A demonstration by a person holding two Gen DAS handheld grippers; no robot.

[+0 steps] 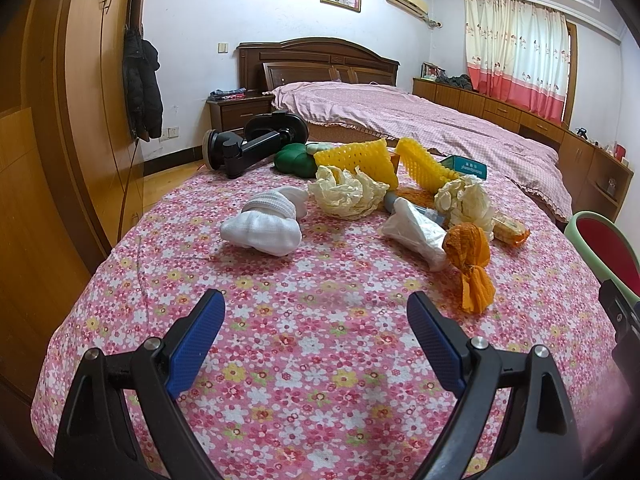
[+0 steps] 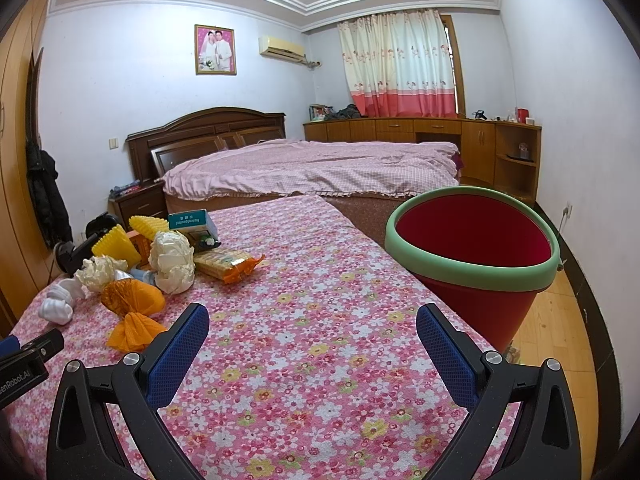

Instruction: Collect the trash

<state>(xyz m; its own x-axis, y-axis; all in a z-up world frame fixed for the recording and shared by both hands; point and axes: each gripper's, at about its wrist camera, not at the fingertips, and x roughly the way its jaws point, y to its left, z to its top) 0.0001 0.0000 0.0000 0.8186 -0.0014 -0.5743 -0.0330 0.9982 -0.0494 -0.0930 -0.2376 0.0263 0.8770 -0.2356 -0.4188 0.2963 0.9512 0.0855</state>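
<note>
risk assessment first. the trash sits in a loose heap toward the far side of the bench (image 1: 320,360), which is covered in a flowered cloth: an orange mesh wrapper (image 1: 470,258), a white crumpled bag (image 1: 416,236), cream paper wads (image 1: 348,194), yellow foam nets (image 1: 354,160) and a snack packet (image 2: 224,262). the pieces touch and overlap, so a grasp on one is likely to drag a neighbour or scatter the pile. they are light and crushable; a pinch on a loose edge may slip. white balled socks (image 1: 264,224) and a black device (image 1: 248,148) lie beside the heap and may not be trash at all; taking them would be an error. the red bucket (image 2: 476,256) with a green rim stands off the bench's right edge, tilted, so a careless drop could miss it.

pose: left claw (image 1: 316,320) hovers low over bare cloth, short of the heap, jaws spread wide, holding nothing. right claw (image 2: 312,340) likewise wide and empty, level with the bench, bucket just ahead to its right.
</note>
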